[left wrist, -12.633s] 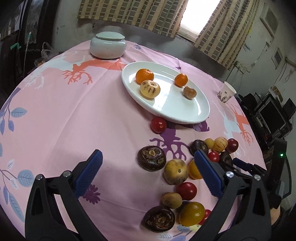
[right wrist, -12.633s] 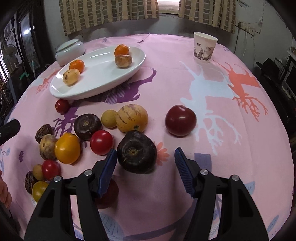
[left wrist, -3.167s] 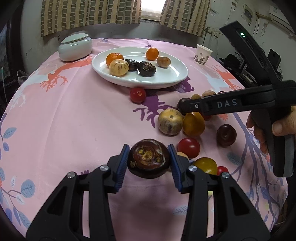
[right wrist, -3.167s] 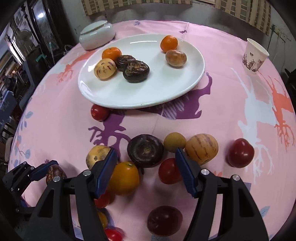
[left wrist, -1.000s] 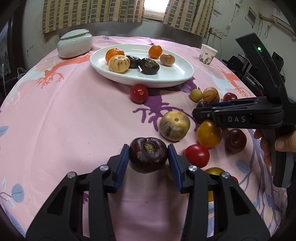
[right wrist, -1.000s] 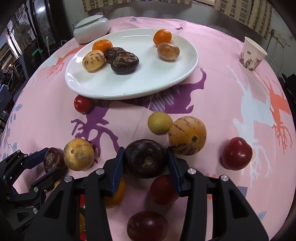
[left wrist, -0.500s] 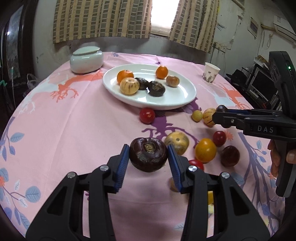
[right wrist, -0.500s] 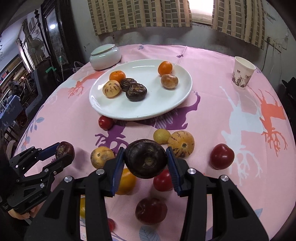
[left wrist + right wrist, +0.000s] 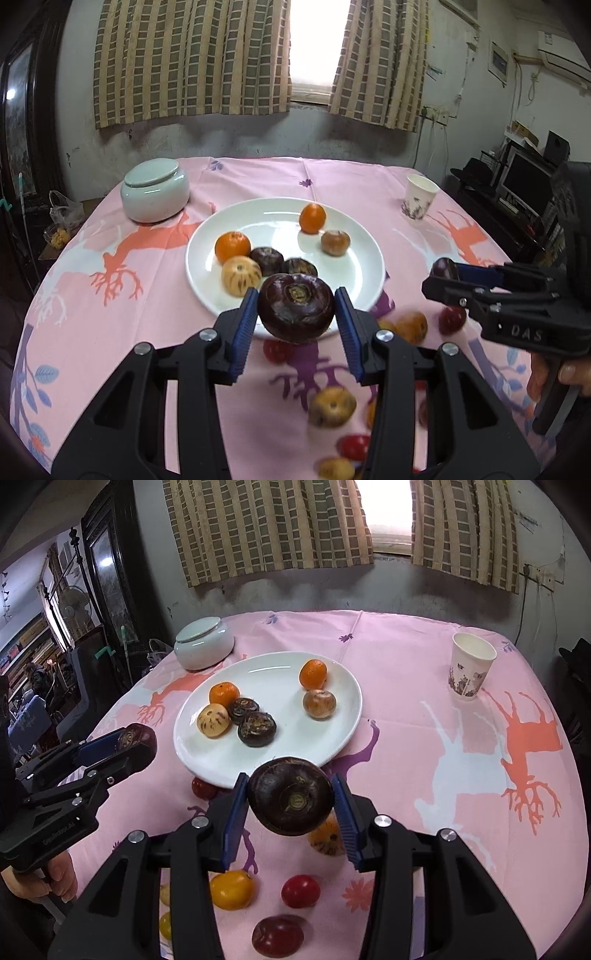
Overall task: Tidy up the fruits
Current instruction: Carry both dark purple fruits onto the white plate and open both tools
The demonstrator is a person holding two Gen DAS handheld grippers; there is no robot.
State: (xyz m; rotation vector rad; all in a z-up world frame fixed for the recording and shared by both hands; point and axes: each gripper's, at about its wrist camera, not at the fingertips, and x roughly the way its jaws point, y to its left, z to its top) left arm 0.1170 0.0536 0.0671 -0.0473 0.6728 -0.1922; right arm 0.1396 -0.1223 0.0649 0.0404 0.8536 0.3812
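Lettering "DAS" on right gripper (image 9: 448,271) body. Both grippers raised above table (image 9: 424,686), near plate (image 9: 343,686); left gripper (image 9: 295,314) and right each clamped on a dark fruit (image 9: 295,308).

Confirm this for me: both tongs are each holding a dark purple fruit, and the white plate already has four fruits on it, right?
Not quite. The left tongs and right tongs each hold a dark purple fruit, but the right wrist view shows six fruits on the white plate, not four.
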